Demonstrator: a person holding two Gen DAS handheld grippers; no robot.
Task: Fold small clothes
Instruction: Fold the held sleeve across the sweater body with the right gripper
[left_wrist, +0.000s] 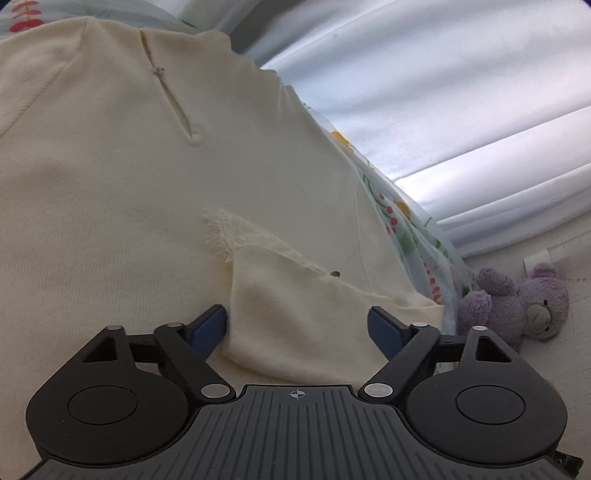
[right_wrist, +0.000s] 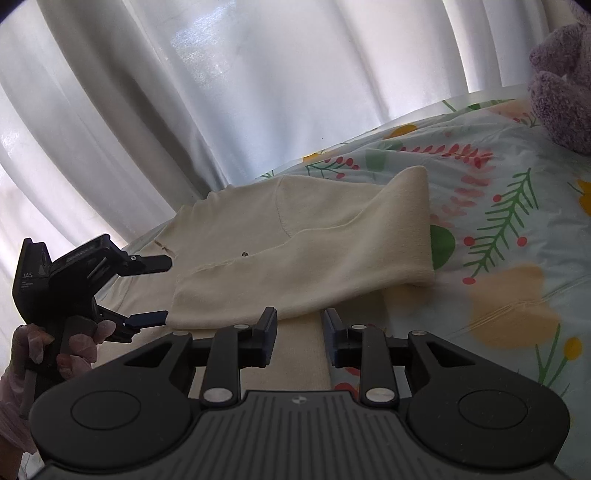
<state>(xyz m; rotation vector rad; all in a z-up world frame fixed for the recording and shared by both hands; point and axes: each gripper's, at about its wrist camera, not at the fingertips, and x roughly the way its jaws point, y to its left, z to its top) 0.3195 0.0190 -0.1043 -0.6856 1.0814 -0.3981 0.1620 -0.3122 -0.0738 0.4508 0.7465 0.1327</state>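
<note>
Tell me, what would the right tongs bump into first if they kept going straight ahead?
Probably the folded-over sleeve of the cream top, which lies just past the open right tongs. Depth is hard to judge here, so the fingers might first brush the cream fabric below them.

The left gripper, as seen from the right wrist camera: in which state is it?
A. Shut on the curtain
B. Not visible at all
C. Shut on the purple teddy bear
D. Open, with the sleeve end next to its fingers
D: the left gripper has its two fingers spread apart at the end of the folded sleeve of the cream garment, clamping nothing.
</note>
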